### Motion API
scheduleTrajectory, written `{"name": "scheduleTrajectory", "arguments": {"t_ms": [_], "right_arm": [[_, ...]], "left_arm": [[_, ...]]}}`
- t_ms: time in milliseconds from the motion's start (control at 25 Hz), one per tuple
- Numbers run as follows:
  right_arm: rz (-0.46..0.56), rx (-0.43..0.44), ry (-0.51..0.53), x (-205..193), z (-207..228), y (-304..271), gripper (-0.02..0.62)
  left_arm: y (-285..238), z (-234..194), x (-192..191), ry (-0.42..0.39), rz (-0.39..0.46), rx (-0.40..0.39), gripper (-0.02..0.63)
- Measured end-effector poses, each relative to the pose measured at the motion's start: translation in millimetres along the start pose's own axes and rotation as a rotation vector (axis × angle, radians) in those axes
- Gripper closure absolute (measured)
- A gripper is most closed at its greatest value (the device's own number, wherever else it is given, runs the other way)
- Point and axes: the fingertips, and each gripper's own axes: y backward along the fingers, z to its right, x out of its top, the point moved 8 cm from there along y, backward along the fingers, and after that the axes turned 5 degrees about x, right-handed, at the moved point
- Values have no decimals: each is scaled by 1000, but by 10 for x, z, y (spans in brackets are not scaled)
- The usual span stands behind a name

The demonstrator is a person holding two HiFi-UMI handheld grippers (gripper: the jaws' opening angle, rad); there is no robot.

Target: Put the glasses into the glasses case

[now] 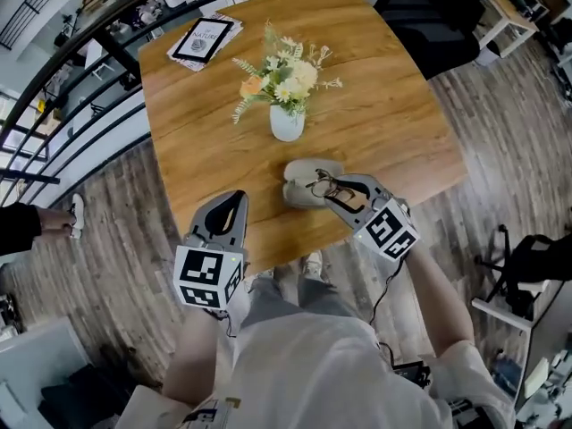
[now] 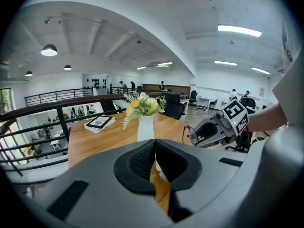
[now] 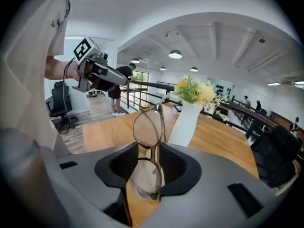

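A pair of thin brown-rimmed glasses point(image 3: 149, 125) stands on edge between the jaws of my right gripper point(image 3: 151, 161), which is shut on the bridge. In the head view the right gripper point(image 1: 327, 191) holds the glasses point(image 1: 323, 185) just over the grey glasses case point(image 1: 301, 186), which lies near the front edge of the wooden table point(image 1: 393, 123). My left gripper point(image 1: 234, 198) hovers over the table's front edge, left of the case. Its pads meet with nothing between them point(image 2: 154, 152). The left gripper view shows the right gripper point(image 2: 195, 134) off to the right.
A white vase of flowers point(image 1: 287, 120) stands mid-table behind the case. A magazine point(image 1: 204, 40) lies at the far left corner. A black railing point(image 1: 63, 105) runs along the left, and a black chair point(image 1: 429, 16) sits at the far right.
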Motion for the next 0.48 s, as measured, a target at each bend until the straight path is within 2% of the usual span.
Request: {"name": "scheduleTrajectory", "arguments": {"t_ms": [200,480], "right_arm": [[-84,123,30,-234,136,-413,433],[-191,253,37,-534,133,-850,433]], "left_arm": [[-96,-30,-164,0,-63,57,586],[-175,-38,-492,11,-147,82,586]]}}
